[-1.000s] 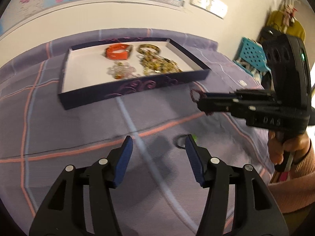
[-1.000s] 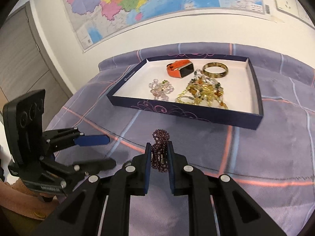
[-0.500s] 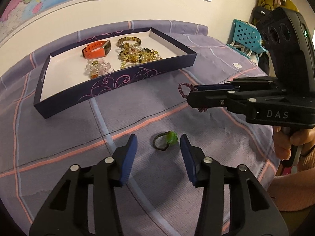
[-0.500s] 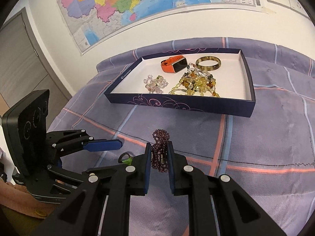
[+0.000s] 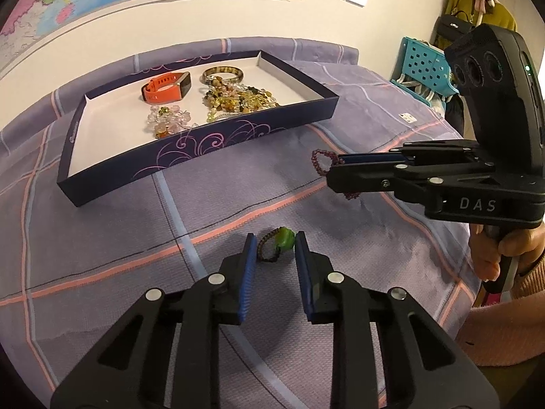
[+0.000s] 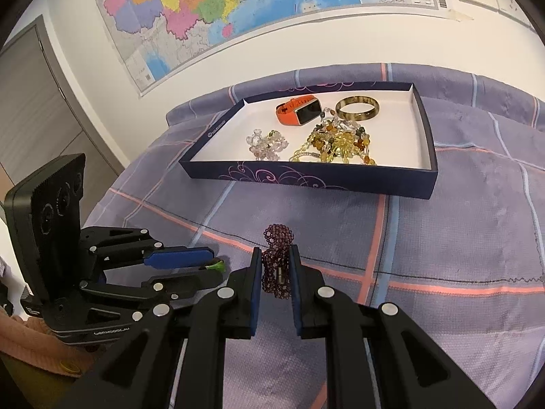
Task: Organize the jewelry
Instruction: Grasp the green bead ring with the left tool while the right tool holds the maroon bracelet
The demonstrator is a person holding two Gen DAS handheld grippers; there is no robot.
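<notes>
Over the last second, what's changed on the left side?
The left gripper has come forward so its open fingers now bracket the green-bead ring on the bedspread, not yet gripping. The right gripper stays shut on the purple bead bracelet; the tray contents look unchanged.

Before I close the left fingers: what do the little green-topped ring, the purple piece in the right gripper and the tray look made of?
Ring: dark braided cord band, it seems, with a glossy translucent green bead, glass or plastic. Purple bracelet: strands of tiny shiny beads with a small metal clasp, limp between the right gripper. Tray: stiff printed cardboard, likely; matte navy walls with pink swirls, plain white inside.
</notes>
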